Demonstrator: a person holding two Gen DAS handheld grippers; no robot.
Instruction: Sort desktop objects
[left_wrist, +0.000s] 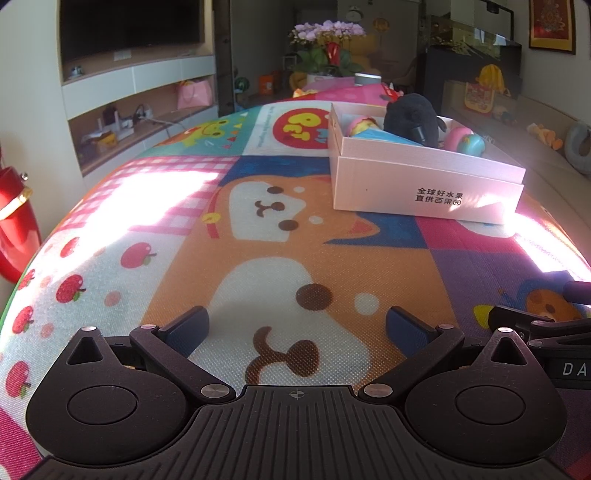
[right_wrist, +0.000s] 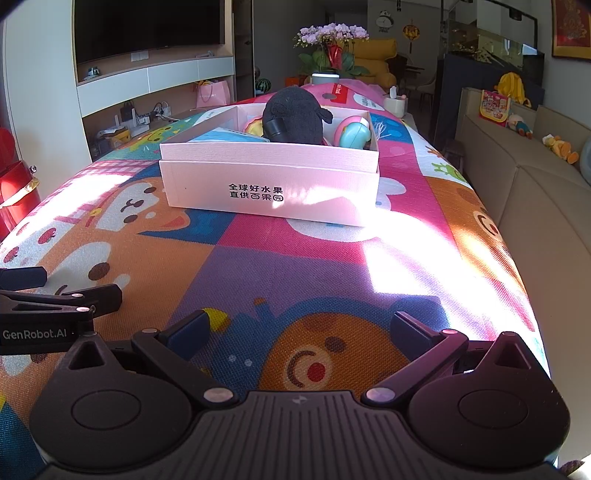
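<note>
Here, with both the left gripper (left_wrist: 297, 326) and the right gripper (right_wrist: 297, 328) spread wide and empty, the pink box (right_wrist: 271, 184) holding the black plush (right_wrist: 295, 116) lies dead ahead of your right gripper, ahead-right of your left, long axis crosswise.

Low wrist views, side by side, sharing box (left_wrist: 424, 184)

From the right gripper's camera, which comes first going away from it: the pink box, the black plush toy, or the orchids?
1. Pink box, nearest to the right gripper, on the mat just left of centre.
2. Black plush toy, inside the box towards its back.
3. Orchids, farthest, beyond the table's end.
</note>
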